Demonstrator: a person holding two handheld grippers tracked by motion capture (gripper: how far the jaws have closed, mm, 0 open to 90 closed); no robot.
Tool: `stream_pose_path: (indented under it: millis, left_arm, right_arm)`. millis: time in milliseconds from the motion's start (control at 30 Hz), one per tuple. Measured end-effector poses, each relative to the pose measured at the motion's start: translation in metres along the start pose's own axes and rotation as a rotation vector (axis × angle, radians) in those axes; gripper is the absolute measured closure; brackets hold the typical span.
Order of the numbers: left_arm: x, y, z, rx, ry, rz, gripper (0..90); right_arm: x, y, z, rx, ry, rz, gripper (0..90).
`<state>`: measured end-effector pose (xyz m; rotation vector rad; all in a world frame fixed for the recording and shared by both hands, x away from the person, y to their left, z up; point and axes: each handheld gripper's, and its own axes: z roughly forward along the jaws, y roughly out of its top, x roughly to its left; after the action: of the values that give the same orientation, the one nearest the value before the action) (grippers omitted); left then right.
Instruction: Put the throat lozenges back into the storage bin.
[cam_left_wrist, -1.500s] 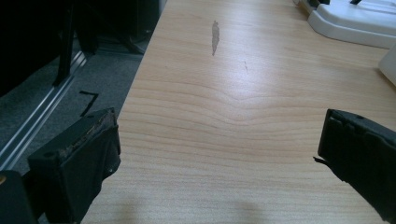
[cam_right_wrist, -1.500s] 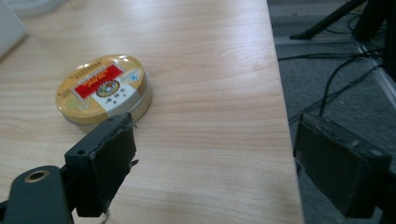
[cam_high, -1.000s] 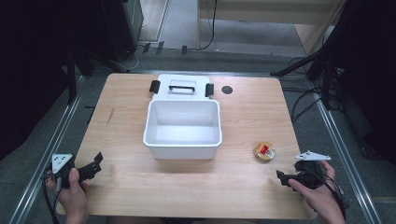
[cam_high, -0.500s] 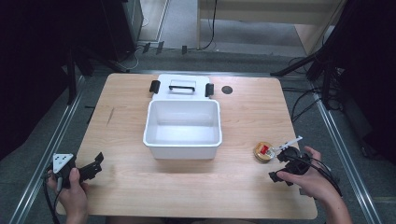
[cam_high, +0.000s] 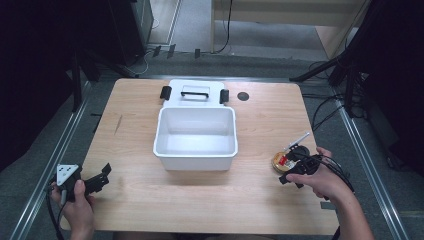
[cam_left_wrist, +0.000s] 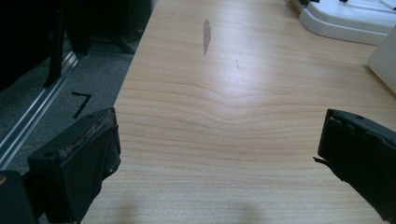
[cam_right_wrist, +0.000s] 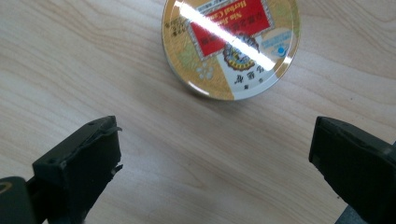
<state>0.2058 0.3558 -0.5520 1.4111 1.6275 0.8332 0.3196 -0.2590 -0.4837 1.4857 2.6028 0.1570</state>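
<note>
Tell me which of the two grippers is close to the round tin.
The right gripper, jaws open just short of the round tin. The left gripper rests far off at the table's other corner.

Tin (cam_high: 284, 161) right of tub (cam_high: 195, 137)

Bare table (cam_high: 200, 200) lies open; the tub (cam_high: 195, 137) probably blocks mid-table.

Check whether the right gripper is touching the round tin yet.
Apart. In the right gripper view the tin lies ahead of the open right gripper, with bare table between it and both jaws.
</note>
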Motion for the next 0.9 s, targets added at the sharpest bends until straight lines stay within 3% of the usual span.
stream_pose_path:
  millis: [267, 600, 900]
  left_arm:
    - [0.000, 0.000, 0.000, 0.001, -0.002, -0.003, 0.0]
    - [0.001, 0.000, 0.000, 0.002, -0.007, -0.006, 0.0]
    - [0.001, 0.000, 0.001, 0.003, -0.011, -0.010, 0.0]
  right_arm:
    - [0.000, 0.017, 0.006, 0.039, 0.006, 0.034, 0.3]
    - [0.001, 0.035, 0.007, 0.036, 0.024, 0.071, 2.5]
    - [-0.005, 0.045, 0.018, 0.067, 0.003, 0.104, 2.5]
